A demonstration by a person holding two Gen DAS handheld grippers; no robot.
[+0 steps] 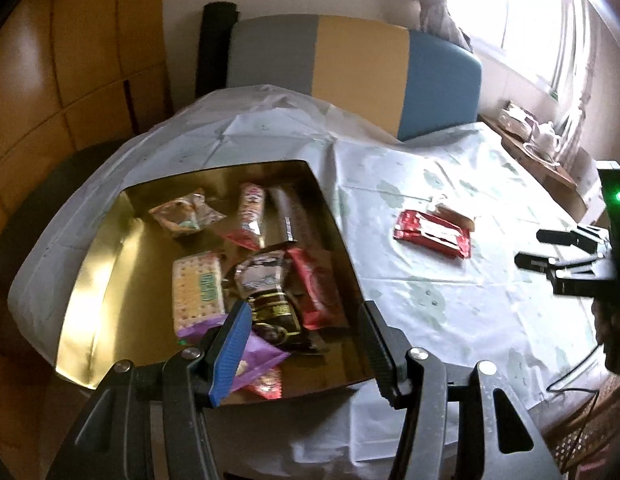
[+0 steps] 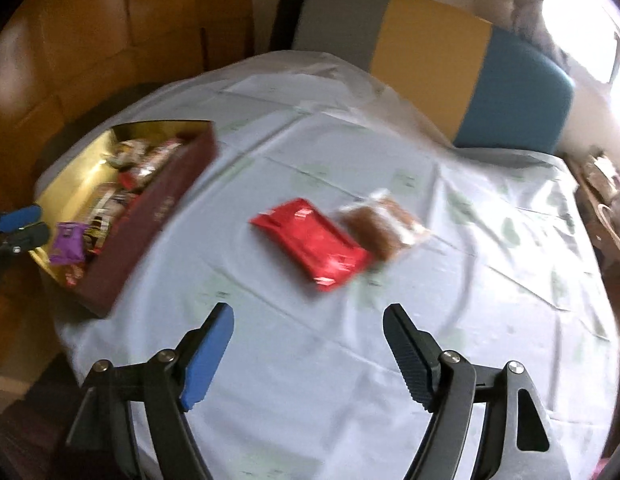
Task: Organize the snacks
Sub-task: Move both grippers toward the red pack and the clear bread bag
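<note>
An open box (image 1: 109, 280), gold inside and maroon outside (image 2: 149, 216), sits on the left of the table and holds several wrapped snacks, among them a cracker pack (image 1: 197, 292) and a purple packet (image 2: 67, 244). My left gripper (image 1: 305, 306) hangs open over the box's near end with nothing gripped. A red packet (image 2: 310, 240) lies on the white tablecloth, with a clear packet of brown snack (image 2: 384, 228) touching its far right side. My right gripper (image 2: 308, 310) stands open above the cloth, just short of the red packet, with nothing between its fingers.
A chair (image 1: 350, 68) with a grey, yellow and blue back stands behind the table. A wooden tray with a white teapot (image 1: 548, 140) sits at the far right edge. Wooden cabinet doors (image 1: 69, 60) rise at the left. A cable (image 1: 570, 384) trails by the near right edge.
</note>
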